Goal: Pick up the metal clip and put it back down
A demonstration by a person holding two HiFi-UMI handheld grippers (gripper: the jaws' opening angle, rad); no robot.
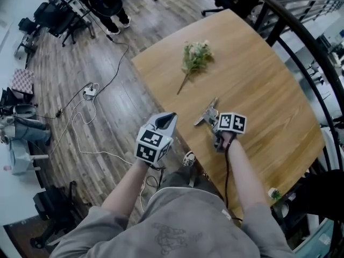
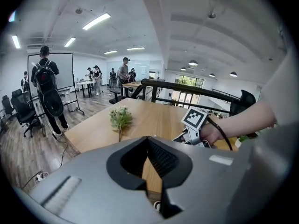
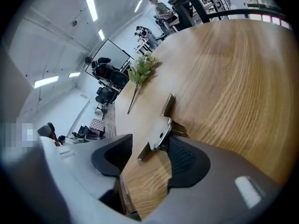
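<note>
Two grippers sit low in the head view. My right gripper is over the near edge of the wooden table, just right of centre. In its own view the jaws stand apart, gripping nothing. The metal clip lies on the wood with its near end between them. It touches the tip of the right-hand pad and stays clear of the left one. From above, the clip shows as a small silver piece just up and left of the marker cube.

My left gripper hangs left of centre, off the table edge and over the plank floor. In its own view the jaws are closed, tips meeting, with nothing between them; only wood shows through the slot behind the tips. That view also catches my right hand and its cube at centre right.

Further up the table, well apart from the clip, lies a sprig of pale flowers with its stem pointing down-left.

Beyond the table, a white cable and power strip trail across the floor at left. Black office chairs crowd the upper left corner, and a dark curved railing runs down the upper right. In the left gripper view a person with a backpack stands at far left before a whiteboard.
</note>
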